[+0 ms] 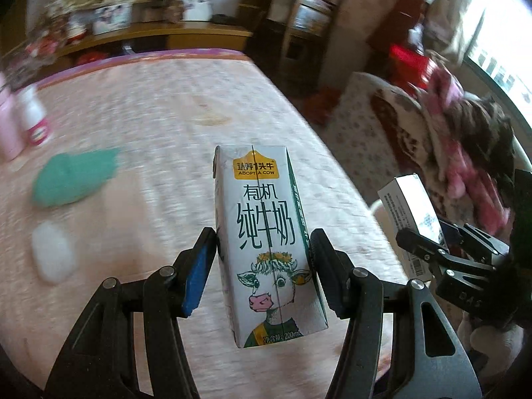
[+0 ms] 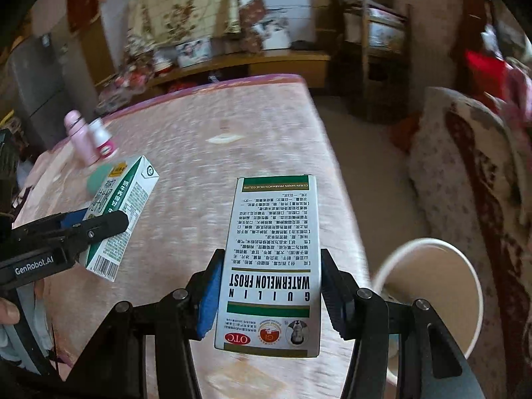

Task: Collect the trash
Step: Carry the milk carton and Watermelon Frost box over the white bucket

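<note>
A white milk carton (image 1: pixel 262 199) with a cartoon cow stands upright between the blue pads of my left gripper (image 1: pixel 263 236), which is shut on its lower half above the pink tablecloth. The same carton (image 2: pixel 133 196) shows tilted at the left of the right wrist view, held by the left gripper (image 2: pixel 96 224). My right gripper (image 2: pixel 272 256) is shut on a white and green medicine box (image 2: pixel 276 232) printed "Watermelon Frost", held flat above the table. That box (image 1: pixel 410 206) also appears at the right edge of the left wrist view.
On the table (image 1: pixel 166 116) lie a green cloth (image 1: pixel 73 179) and a white crumpled wad (image 1: pixel 51 256); a pink bottle (image 2: pixel 81 136) and a white bottle (image 2: pixel 101 136) stand at its far left. A white round bin (image 2: pixel 432 299) sits off the table's right edge, beside a patterned sofa (image 2: pixel 465 183).
</note>
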Tool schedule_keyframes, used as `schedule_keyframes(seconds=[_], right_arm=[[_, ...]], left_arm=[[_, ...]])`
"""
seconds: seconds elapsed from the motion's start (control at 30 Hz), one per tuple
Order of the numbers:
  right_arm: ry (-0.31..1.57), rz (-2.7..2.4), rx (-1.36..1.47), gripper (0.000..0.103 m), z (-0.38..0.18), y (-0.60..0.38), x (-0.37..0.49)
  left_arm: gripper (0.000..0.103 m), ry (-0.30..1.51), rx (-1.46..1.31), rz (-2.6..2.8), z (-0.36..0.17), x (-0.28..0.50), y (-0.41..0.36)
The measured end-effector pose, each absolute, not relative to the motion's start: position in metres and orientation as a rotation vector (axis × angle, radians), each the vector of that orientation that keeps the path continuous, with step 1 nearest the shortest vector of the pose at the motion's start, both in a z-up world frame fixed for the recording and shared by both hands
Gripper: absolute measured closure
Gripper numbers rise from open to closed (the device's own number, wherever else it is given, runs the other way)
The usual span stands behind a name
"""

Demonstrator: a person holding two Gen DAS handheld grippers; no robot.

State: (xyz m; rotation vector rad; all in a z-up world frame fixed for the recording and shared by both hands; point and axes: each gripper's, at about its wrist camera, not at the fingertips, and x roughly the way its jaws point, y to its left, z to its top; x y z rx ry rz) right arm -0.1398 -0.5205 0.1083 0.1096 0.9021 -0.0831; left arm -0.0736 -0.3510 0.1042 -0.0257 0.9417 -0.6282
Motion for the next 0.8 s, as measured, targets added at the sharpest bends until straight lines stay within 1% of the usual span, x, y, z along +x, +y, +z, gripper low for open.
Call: schedule_keyframes(seconds=[0.37,0.8], right_arm=[[0.916,-0.273,0.205,0.051,0.1,-0.625,-0.197],[0.927,-0.397,0.309,0.051,0.079,-0.691,-0.231]], left_arm=[[0.046,0.953,0.078,-0.788,0.1,-0.1,-0.467],[0.046,0.977,0.142,-0.843,0.086,-0.115,-0.526]])
